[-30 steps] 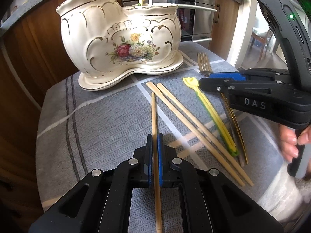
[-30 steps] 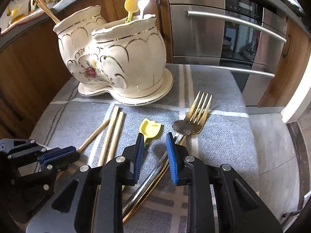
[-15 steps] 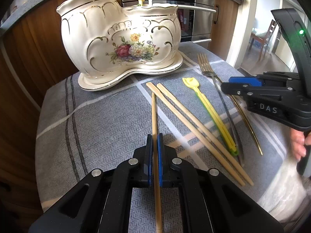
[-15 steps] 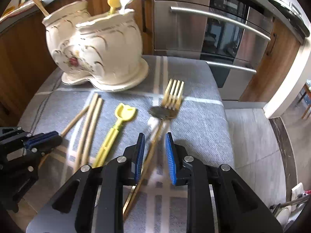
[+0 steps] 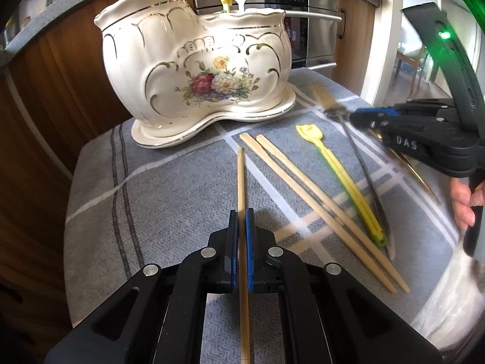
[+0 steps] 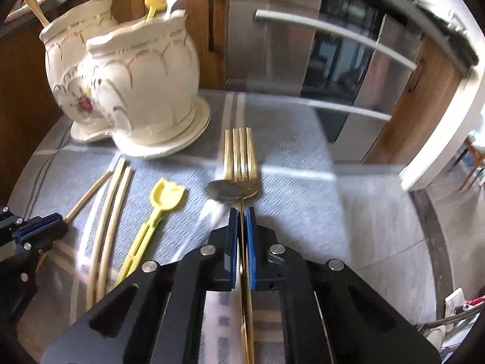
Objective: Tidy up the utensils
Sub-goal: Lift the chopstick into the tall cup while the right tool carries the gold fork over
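1. Left wrist view: left claw (image 5: pixel 241 227) clamped on 1 wooden chopstick (image 5: pixel 241 182); blue pads press both sides of the stick, which runs straight ahead from the claw over the grey cloth (image 5: pixel 166 212) on the desk.
2. Ahead of the left claw, past the stick's tip: cream floral utensil holder (image 5: pixel 197 69) on its matching tray, with 2 chopsticks, 1 yellow piece and 1 silver fork standing in it.
3. Right of the left claw: 2 loose chopsticks (image 5: pixel 318 206) lying side by side, then a yellow tulip-tipped utensil (image 5: pixel 339 176), then a dark-handled utensil, blurred.
4. Right wrist view: right claw (image 6: pixel 241 227) closed narrow on the handle of a gold fork (image 6: pixel 239 157); tines point away from the claw, toward the oven front. A spoon bowl (image 6: pixel 224 189) lies just left of the fork's neck, touching or overlapping it.
5. Left of the right claw: yellow utensil, then the chopstick pair, then the left claw at the frame edge.
6. A person's fingers (image 5: pixel 463 197) grip the right tool's handle.
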Demonstrator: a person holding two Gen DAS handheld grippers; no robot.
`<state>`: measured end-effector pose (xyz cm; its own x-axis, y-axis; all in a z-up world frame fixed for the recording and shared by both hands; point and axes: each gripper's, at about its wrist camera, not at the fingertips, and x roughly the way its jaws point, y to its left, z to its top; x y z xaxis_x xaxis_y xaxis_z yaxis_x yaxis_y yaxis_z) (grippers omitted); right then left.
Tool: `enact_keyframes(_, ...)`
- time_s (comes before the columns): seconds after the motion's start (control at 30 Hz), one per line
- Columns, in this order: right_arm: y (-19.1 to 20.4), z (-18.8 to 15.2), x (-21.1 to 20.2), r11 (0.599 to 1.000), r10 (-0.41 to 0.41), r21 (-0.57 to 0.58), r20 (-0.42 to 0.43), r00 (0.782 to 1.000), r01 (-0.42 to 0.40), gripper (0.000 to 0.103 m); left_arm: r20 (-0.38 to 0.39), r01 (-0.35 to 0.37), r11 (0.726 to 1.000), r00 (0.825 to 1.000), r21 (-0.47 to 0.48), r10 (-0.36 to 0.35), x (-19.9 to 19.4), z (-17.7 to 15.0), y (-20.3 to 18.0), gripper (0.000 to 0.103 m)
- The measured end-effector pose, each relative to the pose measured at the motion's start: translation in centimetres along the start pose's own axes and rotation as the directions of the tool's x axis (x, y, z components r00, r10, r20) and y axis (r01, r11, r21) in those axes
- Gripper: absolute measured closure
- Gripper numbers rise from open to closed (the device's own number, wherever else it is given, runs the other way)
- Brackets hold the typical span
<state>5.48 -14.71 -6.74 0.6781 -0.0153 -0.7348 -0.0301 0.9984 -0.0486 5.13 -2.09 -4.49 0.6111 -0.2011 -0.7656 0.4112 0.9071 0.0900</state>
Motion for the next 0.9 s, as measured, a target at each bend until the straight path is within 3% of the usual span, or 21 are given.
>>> enact_keyframes(0.2, -1.0, -0.2, -1.8, 0.998, 0.035, 0.044, 0.111, 0.993, -0.04, 0.098, 0.057, 0.008, 1.0, 0.998, 0.003, -0.008, -1.0, 0.3, -0.2, 0.098)
enact_keyframes(0.37, -1.2, -0.6, -4.7, 0.995, 0.078, 0.039, 0.229, 0.97, -0.089, 0.098, 0.14, 0.056, 0.998, 0.989, -0.018, -0.053, -2.6, 0.7, 0.4, 0.098)
enact_keyframes(0.63, -2.5, -1.1, -9.5, 0.984, 0.131, 0.052, 0.42, 0.898, -0.168, 0.098, 0.322, 0.074, 0.997, 0.944, -0.012, -0.067, -6.2, 1.4, 0.8, 0.098)
enact_keyframes(0.9, -3.1, -1.9, -12.4, 0.985, 0.112, 0.04, 0.578, 0.808, -0.166, 0.098, 0.47, 0.057, 0.998, 0.881, 0.014, -0.057, -8.6, 1.4, 0.5, 0.098)
